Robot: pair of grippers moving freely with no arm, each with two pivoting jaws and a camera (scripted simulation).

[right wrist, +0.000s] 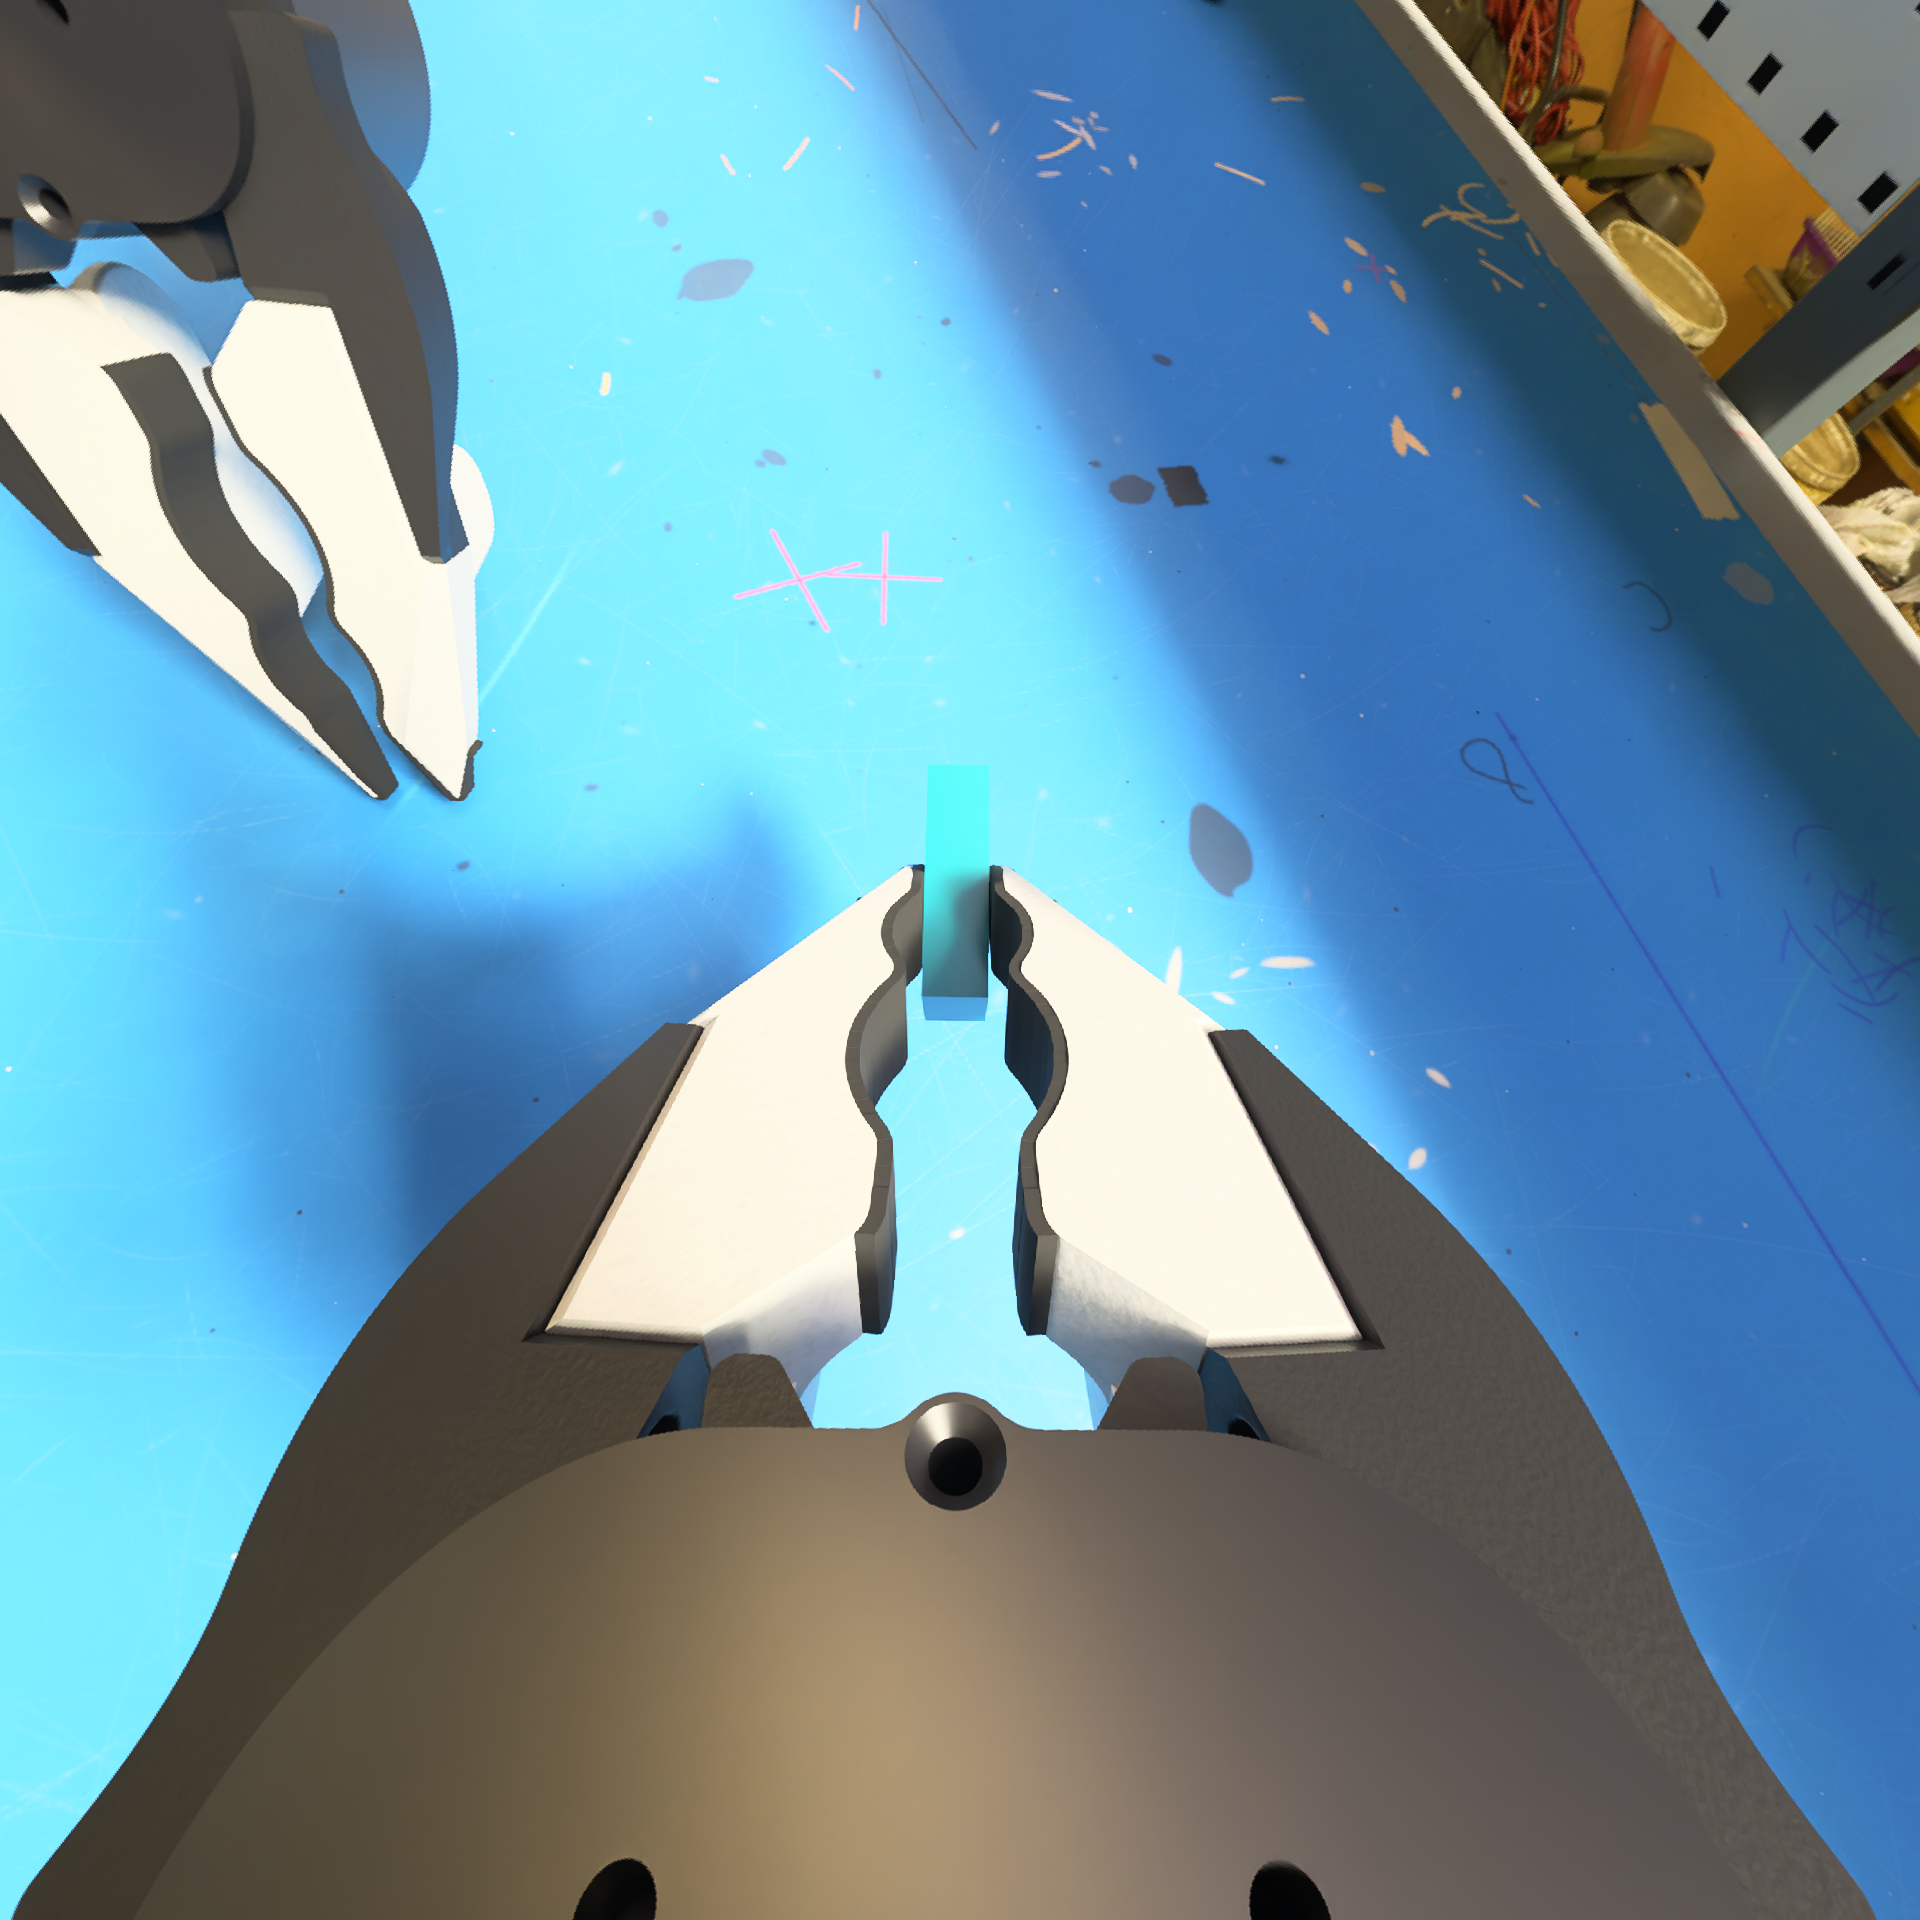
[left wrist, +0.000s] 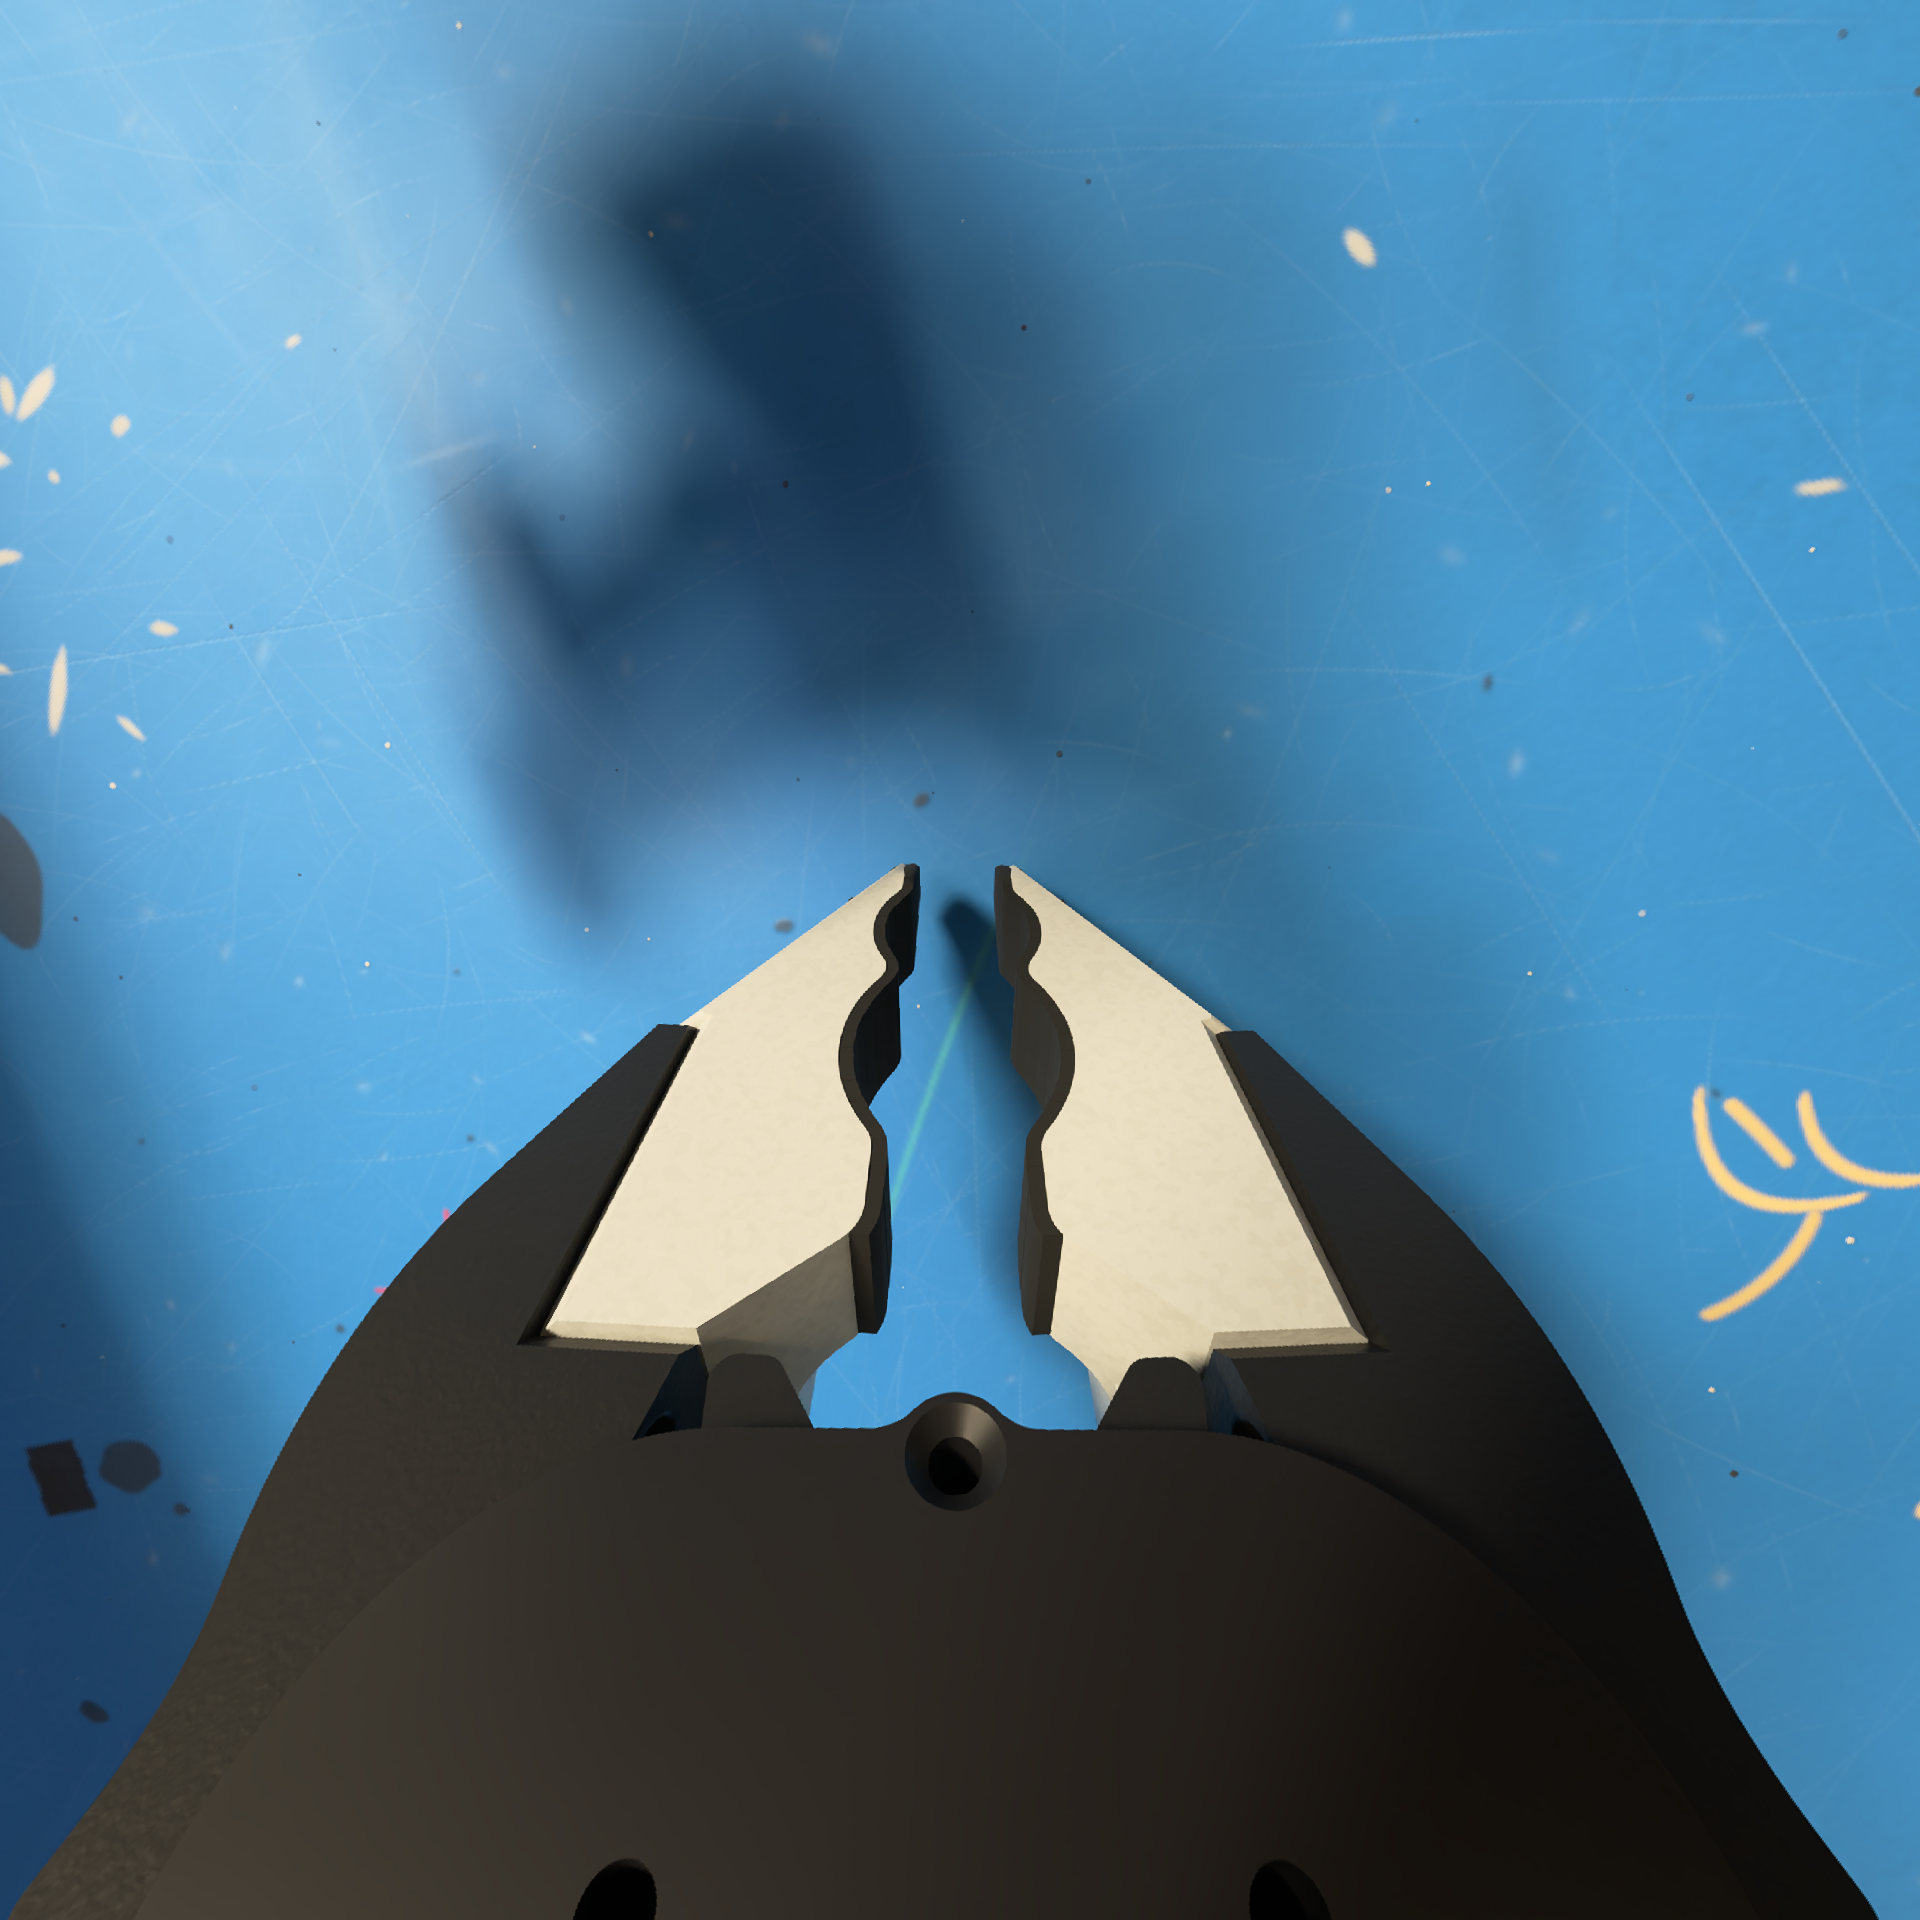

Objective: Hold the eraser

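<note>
The eraser (right wrist: 956, 821) is a small turquoise block, standing on end between my right gripper's fingertips. My right gripper (right wrist: 956, 883) is shut on it, above the blue table top (right wrist: 623, 935). My left gripper (left wrist: 956, 883) has its jaws almost closed, with a narrow slit between them and nothing in it. It points down at the blue table (left wrist: 1455, 623), over its own dark shadow. The left gripper also shows in the right wrist view (right wrist: 426, 792), up and to the left of the eraser and apart from it. No eraser shows in the left wrist view.
The table top is scuffed, with paint flecks, pink crossed lines (right wrist: 842, 577) and dark patches (right wrist: 1218, 847). Its grey edge (right wrist: 1662, 405) runs diagonally at the upper right. Beyond it are shelves with baskets and clutter (right wrist: 1662, 281).
</note>
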